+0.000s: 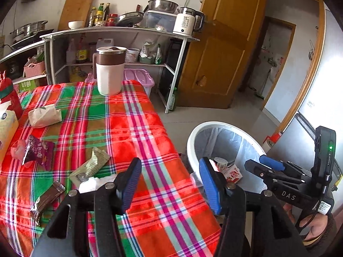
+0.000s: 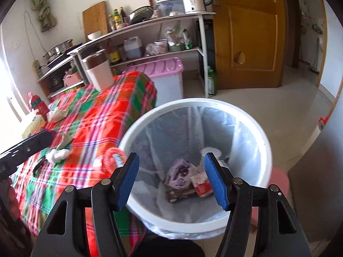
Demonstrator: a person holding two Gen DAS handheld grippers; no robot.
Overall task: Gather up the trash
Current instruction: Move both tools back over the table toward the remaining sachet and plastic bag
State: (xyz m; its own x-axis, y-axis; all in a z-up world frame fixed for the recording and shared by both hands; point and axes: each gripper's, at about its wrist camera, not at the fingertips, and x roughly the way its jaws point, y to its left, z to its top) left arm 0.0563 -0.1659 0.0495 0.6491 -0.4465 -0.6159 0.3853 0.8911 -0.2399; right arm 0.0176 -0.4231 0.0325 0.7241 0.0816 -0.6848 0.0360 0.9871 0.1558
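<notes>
Your right gripper [image 2: 170, 178] hangs open and empty over the bin [image 2: 265, 147], cartons [image 2: 182, 174] already inside. Your left gripper [image 1: 169, 182], open and empty too, sits at the table edge beside the bin. Wrappers [image 1: 90, 167] and a tissue wad [image 1: 44, 115] remain on the cloth.

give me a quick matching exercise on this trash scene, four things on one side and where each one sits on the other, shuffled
Things:
1. red and white carton
2. white and brown jug
3. white kettle
4. purple snack wrapper

Places:
A. top of the metal shelf
B. far end of the plaid tablecloth
C. inside the white bin
D. on the tablecloth near its left side, by a pink wrapper

Pairs: 1-C, 2-B, 3-A, 4-D
</notes>
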